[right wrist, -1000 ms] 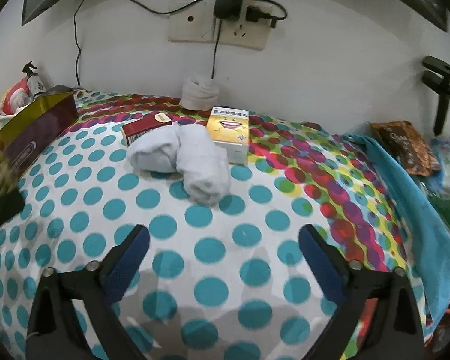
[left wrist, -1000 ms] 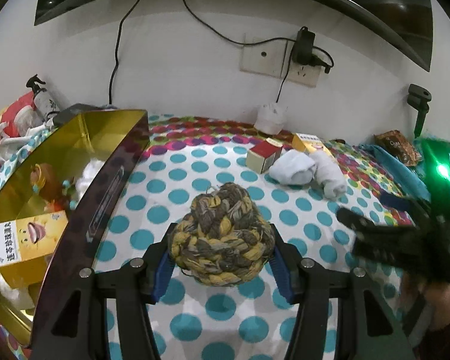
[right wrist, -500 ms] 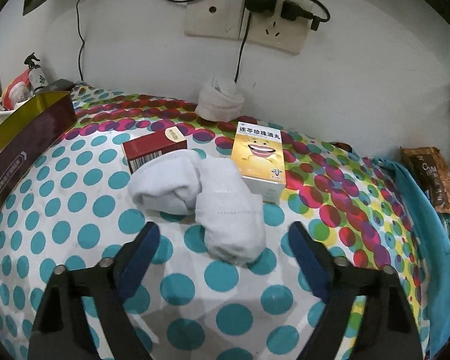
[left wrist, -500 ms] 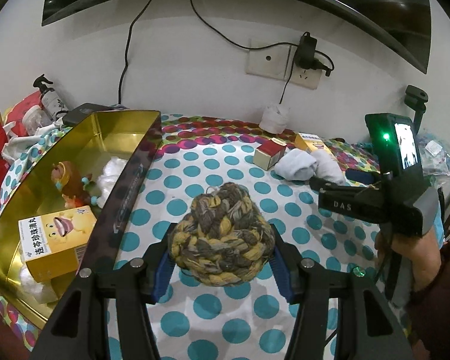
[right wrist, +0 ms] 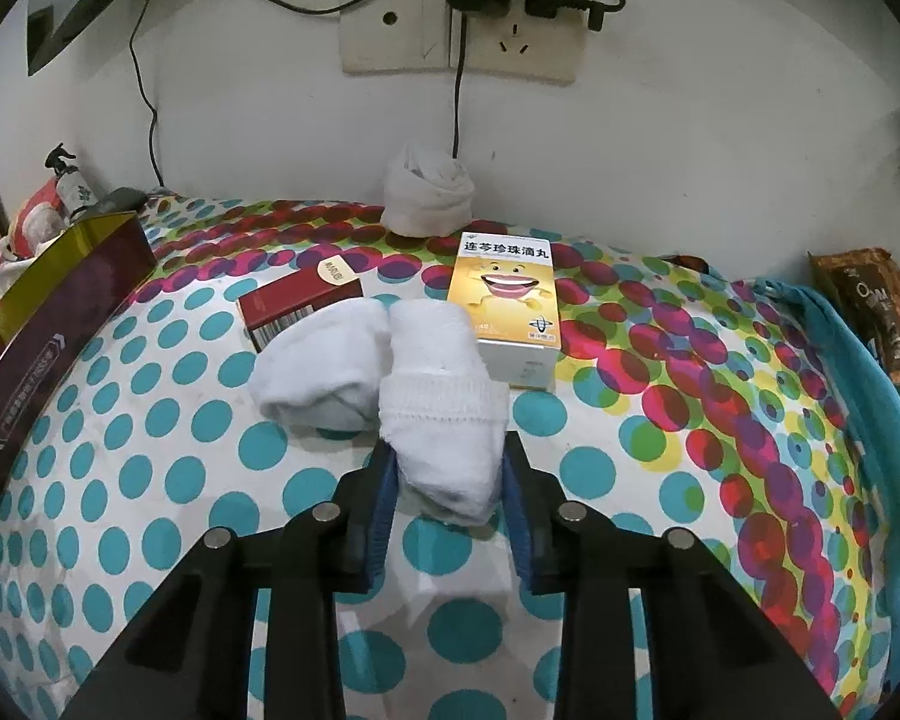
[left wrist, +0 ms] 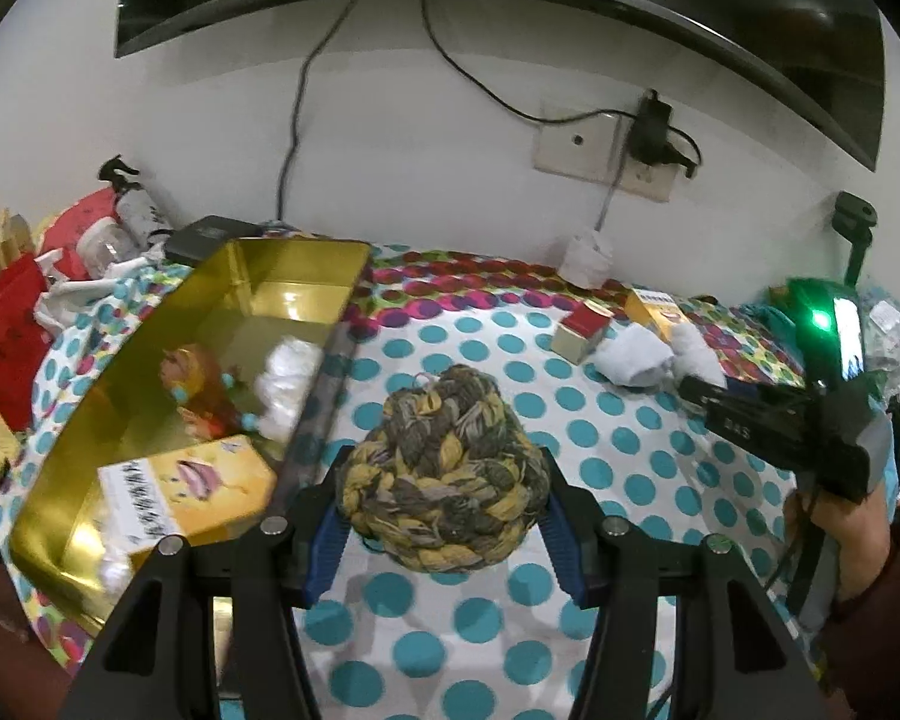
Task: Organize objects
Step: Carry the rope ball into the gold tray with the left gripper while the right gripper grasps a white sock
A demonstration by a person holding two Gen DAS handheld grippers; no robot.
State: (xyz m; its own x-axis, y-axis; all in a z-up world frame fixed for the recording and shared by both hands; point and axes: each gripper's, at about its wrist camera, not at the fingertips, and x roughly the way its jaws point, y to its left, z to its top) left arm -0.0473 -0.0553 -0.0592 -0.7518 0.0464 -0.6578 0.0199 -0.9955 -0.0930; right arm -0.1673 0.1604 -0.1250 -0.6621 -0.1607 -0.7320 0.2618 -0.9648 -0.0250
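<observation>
My left gripper [left wrist: 441,516] is shut on a braided yellow-grey rope ball [left wrist: 444,474], held above the dotted cloth just right of the gold tin [left wrist: 210,300]. The tin holds a yellow medicine box [left wrist: 186,498], a doll [left wrist: 195,387] and white socks [left wrist: 285,381]. My right gripper [right wrist: 450,501] is shut on a white rolled sock [right wrist: 441,414] lying on the cloth. A second white sock [right wrist: 321,369] touches it on the left. A red box [right wrist: 297,303] and a yellow medicine box [right wrist: 507,306] lie just behind.
A third rolled sock [right wrist: 426,192] sits against the wall under the socket [right wrist: 459,30]. A blue towel [right wrist: 852,372] and a brown snack packet [right wrist: 876,306] lie at the right. Clutter with a spray bottle [left wrist: 132,204] sits left of the tin.
My right gripper moved forward to the sock and closed on it. My left gripper rose and shifted toward the tin with the rope ball.
</observation>
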